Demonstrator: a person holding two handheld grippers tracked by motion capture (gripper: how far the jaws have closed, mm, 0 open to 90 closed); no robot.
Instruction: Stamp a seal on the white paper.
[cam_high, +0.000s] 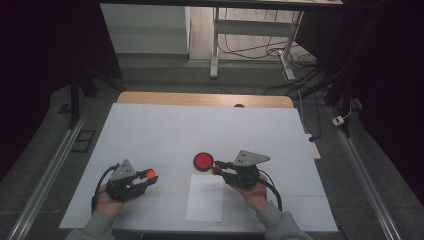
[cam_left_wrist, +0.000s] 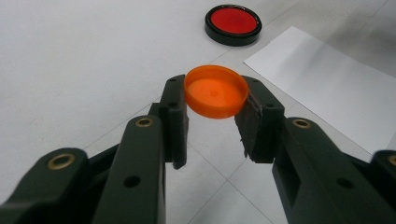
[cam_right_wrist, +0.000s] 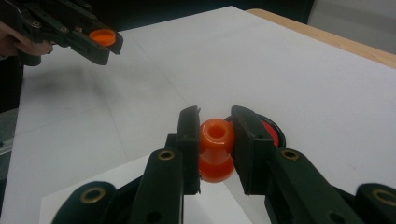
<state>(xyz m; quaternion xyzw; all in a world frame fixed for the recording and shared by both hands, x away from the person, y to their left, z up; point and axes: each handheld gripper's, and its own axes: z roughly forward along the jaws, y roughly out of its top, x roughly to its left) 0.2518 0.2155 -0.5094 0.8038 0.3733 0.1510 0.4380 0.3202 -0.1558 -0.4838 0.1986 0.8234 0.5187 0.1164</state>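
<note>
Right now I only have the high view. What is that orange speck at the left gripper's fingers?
Observer: An orange cap, open side up, clamped between the left gripper fingers.
Operator: And the right gripper?
Observer: The right gripper is shut on a small orange bottle, its open mouth showing.
Operator: Is the bottle touching the red disc?
Observer: I cannot tell. The red disc with a black rim lies just behind the bottle, partly hidden.
</note>
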